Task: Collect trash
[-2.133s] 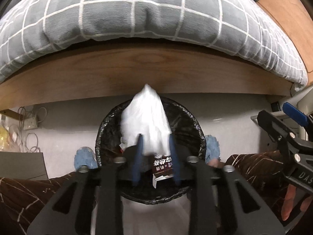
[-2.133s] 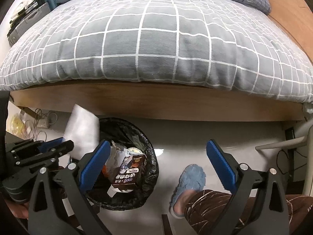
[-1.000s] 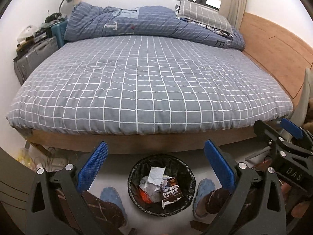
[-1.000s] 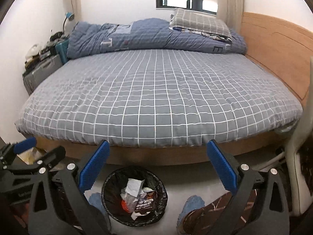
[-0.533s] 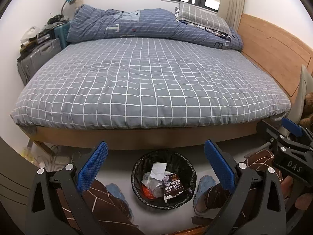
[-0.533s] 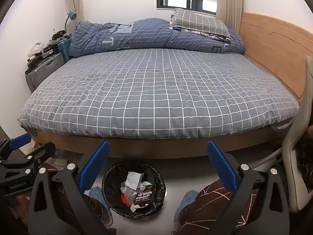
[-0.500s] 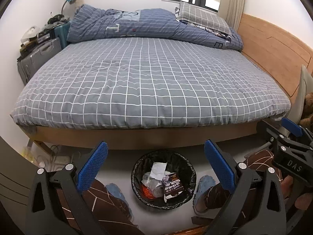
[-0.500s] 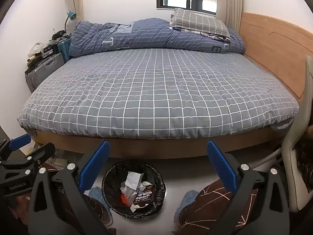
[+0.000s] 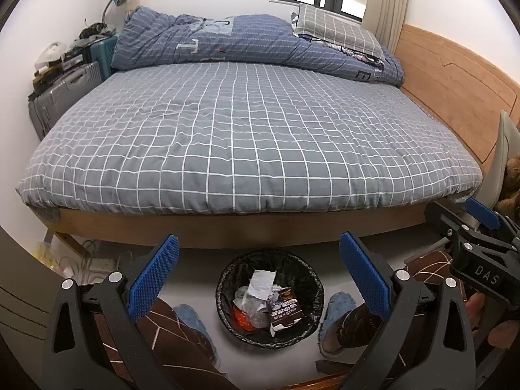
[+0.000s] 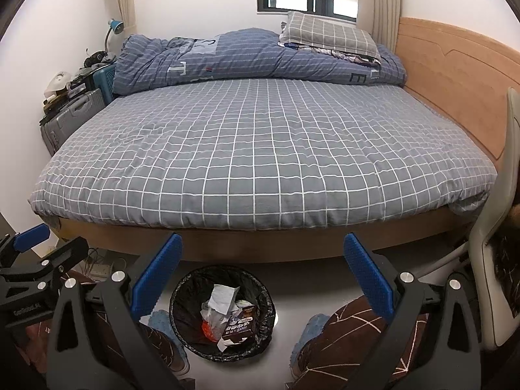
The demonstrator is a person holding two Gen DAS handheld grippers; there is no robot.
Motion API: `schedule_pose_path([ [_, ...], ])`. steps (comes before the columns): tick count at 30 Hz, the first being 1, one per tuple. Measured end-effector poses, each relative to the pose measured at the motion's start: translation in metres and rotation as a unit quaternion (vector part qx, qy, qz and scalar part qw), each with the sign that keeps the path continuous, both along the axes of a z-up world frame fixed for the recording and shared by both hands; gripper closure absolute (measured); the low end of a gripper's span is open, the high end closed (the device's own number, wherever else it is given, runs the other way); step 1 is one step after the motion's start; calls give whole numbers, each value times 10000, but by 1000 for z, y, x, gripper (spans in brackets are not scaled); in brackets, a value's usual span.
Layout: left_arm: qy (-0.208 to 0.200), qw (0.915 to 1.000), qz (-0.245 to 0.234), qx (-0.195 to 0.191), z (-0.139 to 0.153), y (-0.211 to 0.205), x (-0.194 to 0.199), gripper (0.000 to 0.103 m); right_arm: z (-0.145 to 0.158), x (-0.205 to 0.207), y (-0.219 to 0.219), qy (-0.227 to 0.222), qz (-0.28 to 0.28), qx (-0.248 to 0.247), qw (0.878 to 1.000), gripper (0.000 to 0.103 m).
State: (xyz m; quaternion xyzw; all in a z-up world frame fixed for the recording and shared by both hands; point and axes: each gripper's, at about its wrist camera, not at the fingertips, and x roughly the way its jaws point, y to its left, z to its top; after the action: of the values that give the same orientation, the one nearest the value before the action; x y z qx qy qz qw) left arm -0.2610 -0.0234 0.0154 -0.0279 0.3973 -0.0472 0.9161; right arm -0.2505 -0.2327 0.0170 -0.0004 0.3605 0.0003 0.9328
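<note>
With both tools held up over the floor beside the bed point(image 9: 247, 136), I read the scene from the left across. At the far left, suitcases point(image 9: 61, 94) stand against the wall. My left gripper point(image 9: 258, 273) has its jaws spread wide and holds nothing. Below and between them sits the trash bin point(image 9: 224, 282), black-lined, on the floor between the person's slippered feet; inside lie a crumpled white tissue point(image 9: 261, 281) and a brown snack wrapper point(image 9: 286, 313), among other scraps. My right gripper point(image 10: 263, 271) is likewise wide open and empty. I see no loose litter on the bedspread or the visible floor, so I judge the collecting finished or nearly so.
</note>
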Motion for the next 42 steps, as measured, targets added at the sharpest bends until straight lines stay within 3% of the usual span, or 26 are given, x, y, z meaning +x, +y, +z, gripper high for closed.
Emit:
schedule_pose_path([
  [42, -82, 9993, 219, 303, 3, 5, 0, 6, -7, 1, 5, 65, 105, -7, 9999, 8],
])
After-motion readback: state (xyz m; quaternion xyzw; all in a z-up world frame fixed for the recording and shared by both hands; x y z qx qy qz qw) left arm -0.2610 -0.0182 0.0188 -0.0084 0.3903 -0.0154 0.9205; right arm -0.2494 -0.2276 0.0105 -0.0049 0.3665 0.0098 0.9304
